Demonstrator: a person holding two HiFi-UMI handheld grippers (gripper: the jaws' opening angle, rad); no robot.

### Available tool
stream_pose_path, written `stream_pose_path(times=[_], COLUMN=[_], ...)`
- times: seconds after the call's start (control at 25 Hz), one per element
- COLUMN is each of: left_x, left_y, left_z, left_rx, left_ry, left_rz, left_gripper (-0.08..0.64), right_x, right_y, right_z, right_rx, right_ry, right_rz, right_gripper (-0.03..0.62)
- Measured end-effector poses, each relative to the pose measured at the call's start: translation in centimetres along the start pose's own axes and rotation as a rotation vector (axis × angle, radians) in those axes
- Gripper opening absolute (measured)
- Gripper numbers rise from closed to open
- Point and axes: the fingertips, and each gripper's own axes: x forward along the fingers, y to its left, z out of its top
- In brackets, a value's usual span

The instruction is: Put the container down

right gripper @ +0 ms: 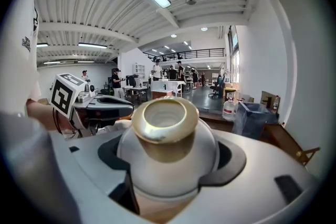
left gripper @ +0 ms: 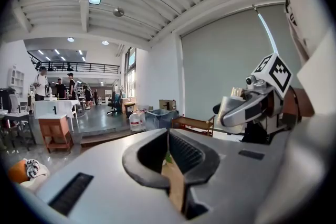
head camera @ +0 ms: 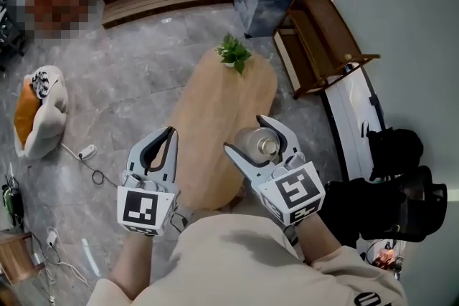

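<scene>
Two grippers are in front of the person, above the near end of an oval wooden table (head camera: 208, 111), and only one of them carries something. The right gripper (head camera: 245, 134) has its jaws spread wide and pressed on the two sides of the container (right gripper: 165, 139), a small round jar with a pale silvery body and a gold-coloured neck that is open at the top. The jaws take it on the widest part of the belly, under the neck, and the mouth looks upward, so it stands about upright in the grip. In the head view the container (head camera: 259, 144) lies over the right near edge of the table; I think it is in the air and not resting on the wood, but no view shows its bottom. The left gripper (head camera: 169, 132) is just beside, to the left, its jaws closed together with nothing between them; only a thin slit shows the table and the small green plant (head camera: 234, 52) at the far end. The jar looks stiff and smooth, glass or metal, I cannot say which, and as far as the opening shows it is empty, so probably light. The round polished wall gives little for the pads to bite on, so it may slip or turn if the grip loosens too early. I would keep the hold on the belly, lower it straight until the base meets the wood, well inside the edge, and only then separate the jaws, because a glass jar could break from a drop.
</scene>
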Motion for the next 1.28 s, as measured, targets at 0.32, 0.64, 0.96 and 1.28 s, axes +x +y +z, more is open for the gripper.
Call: stream_pose_path(times=[0.32, 0.64, 0.96, 1.28], left_x=[4.8, 11.5, 17.3, 22.4], left_y=[1.6, 3.8, 6.7, 9.8], left_z=[0.6, 1.6, -2.4, -11.9], left_rx=[0.048, 0.099, 0.056, -0.036], left_ry=[0.006, -0.034, -0.030, 0.039], left_rz=[0.015, 0.019, 0.036, 0.058], left_gripper=[0.012, 0.012, 0.012, 0.012], right_x=[5.4, 12.3, 20.6, 29.1], right_y=[-4.6, -8.2, -11.4, -13.9], right_z=[2.6, 4.2, 1.2, -7.3], right_rx=[-0.115, -0.117, -0.077, -0.004], right_ry=[-0.010, -0.049, -0.056, 0.037], right_rz=[0.024, 0.042, 0.041, 0.022], right_gripper=[0.334, 0.334, 0.334, 0.334])
